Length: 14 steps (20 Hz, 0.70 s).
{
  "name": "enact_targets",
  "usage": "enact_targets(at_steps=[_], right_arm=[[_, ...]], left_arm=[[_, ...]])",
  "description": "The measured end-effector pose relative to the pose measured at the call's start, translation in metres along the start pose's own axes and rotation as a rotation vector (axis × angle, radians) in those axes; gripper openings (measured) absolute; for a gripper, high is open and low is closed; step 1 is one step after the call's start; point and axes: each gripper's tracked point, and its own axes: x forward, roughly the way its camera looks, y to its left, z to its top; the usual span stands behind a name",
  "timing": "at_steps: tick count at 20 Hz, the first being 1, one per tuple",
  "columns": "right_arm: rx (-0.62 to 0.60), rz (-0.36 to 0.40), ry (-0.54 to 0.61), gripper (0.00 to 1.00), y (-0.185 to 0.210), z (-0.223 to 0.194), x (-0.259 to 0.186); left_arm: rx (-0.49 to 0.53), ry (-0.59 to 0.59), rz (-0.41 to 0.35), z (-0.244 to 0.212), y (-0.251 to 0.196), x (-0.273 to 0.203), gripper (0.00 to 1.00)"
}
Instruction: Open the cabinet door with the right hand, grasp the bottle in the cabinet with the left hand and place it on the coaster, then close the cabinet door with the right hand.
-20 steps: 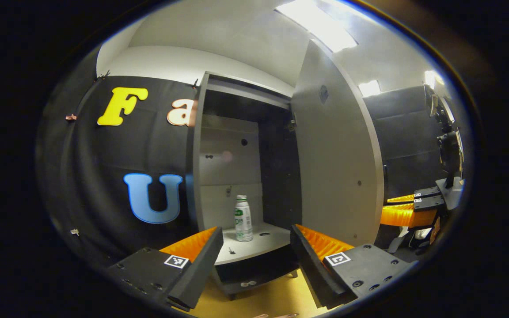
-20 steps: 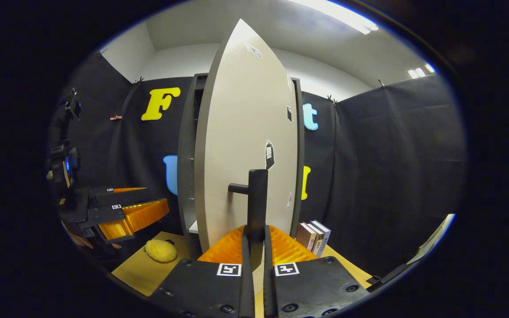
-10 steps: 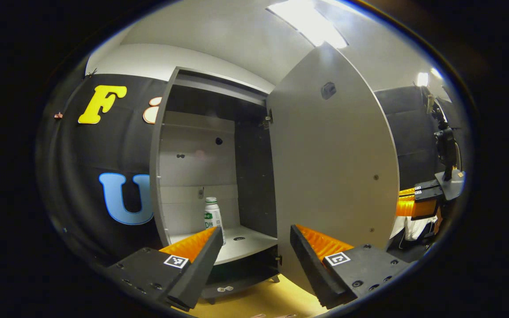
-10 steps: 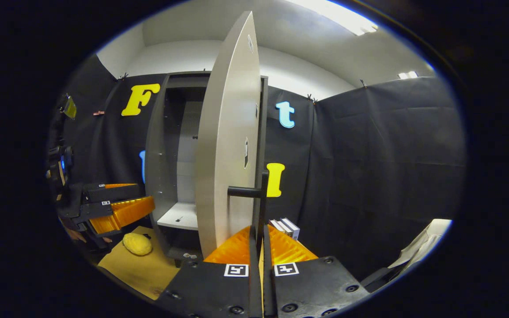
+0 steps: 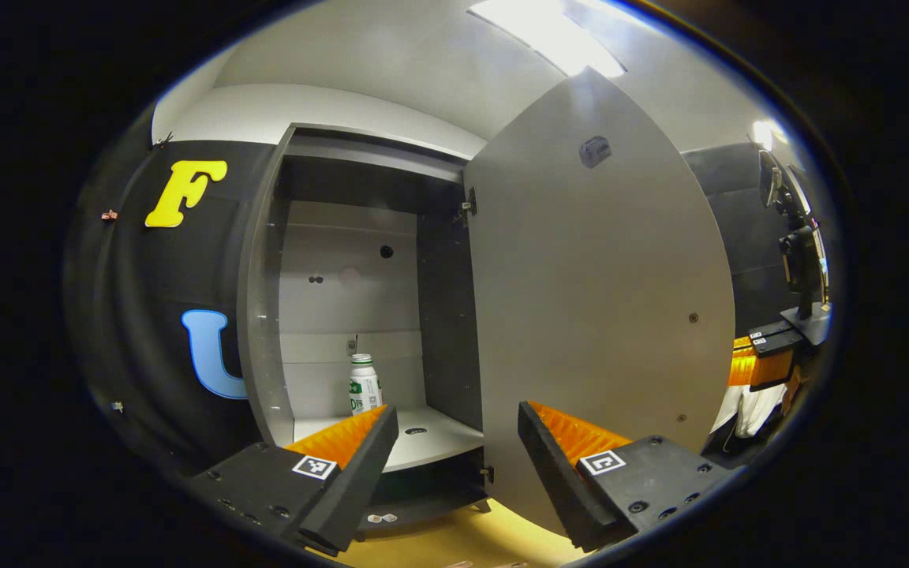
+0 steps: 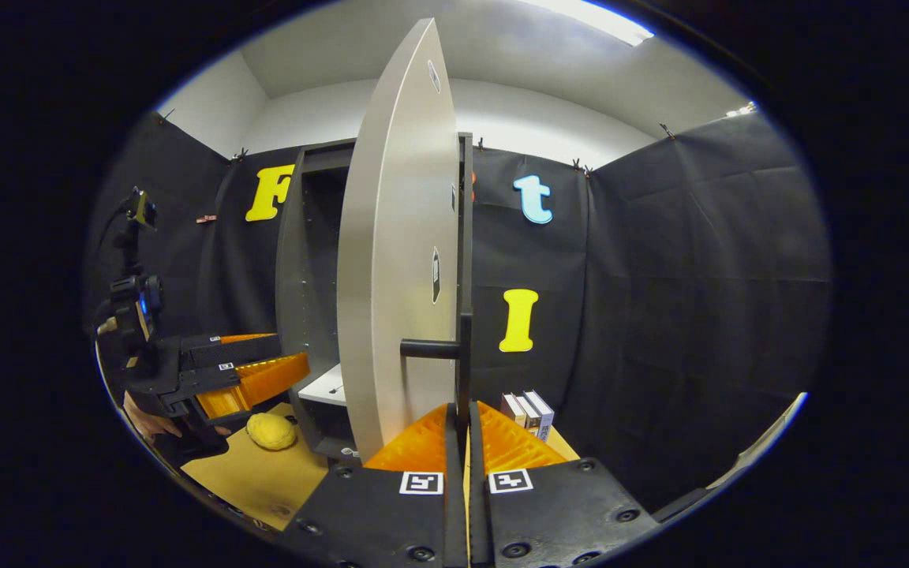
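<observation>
The cabinet is standing on the table with its door hanging wide open, swung out to the right in the left gripper view and showing nearly edge-on in the right gripper view. The right gripper is sitting clamped on the handle, both fingers pressing the upright bar from either side. The left gripper is hovering in front of the opening with its fingers spread wide, gripping nothing; in the right gripper view it is showing at the left, above the table. Books are leaning just right of the cabinet. The bottle is standing upright on the shelf inside the cabinet, toward the back. A yellow lump is lying on the table beside the cabinet's foot.
</observation>
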Motion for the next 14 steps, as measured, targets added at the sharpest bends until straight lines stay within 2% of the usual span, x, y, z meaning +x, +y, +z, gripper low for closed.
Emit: enact_targets(at_steps=[6, 8, 13, 14], right_arm=[[0.047, 0.042, -0.002, 0.06, -0.034, 0.0, -0.001], [0.072, 0.063, -0.003, 0.06, -0.044, -0.001, 0.001], [0.075, 0.144, -0.015, 0.06, -0.044, 0.001, -0.004], [0.068, 0.148, -0.017, 0.06, -0.046, 0.001, -0.007]], left_arm=[[0.021, -0.006, 0.069, 0.002, -0.019, 0.003, 0.99], [0.035, -0.003, 0.094, 0.002, -0.021, 0.002, 0.95], [0.038, 0.005, 0.146, -0.001, -0.025, 0.003, 0.95], [0.036, 0.002, 0.154, -0.002, -0.024, 0.0, 0.99]])
